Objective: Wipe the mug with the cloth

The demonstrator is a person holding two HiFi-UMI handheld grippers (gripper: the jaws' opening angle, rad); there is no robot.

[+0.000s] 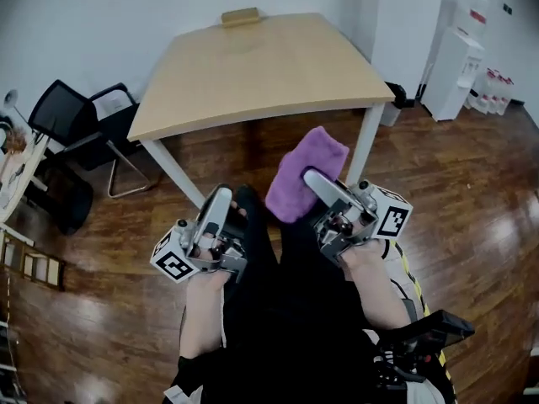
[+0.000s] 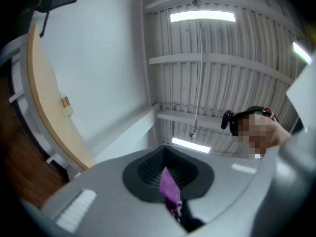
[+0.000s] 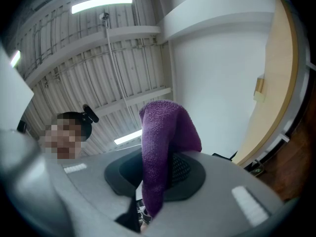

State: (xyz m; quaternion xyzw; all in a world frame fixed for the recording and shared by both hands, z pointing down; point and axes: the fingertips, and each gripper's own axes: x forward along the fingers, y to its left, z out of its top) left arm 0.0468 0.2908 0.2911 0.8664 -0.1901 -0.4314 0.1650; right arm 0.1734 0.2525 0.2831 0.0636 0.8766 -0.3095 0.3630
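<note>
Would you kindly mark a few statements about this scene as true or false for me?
1. The right gripper holds the purple cloth. True.
2. A mug stands on the wooden table. False: no mug is in view; only a small tan block sits at its far edge.
3. The cloth lies on the table. False: it is held up in the air, short of the table.
4. A black chair stands beside the table. True.
</note>
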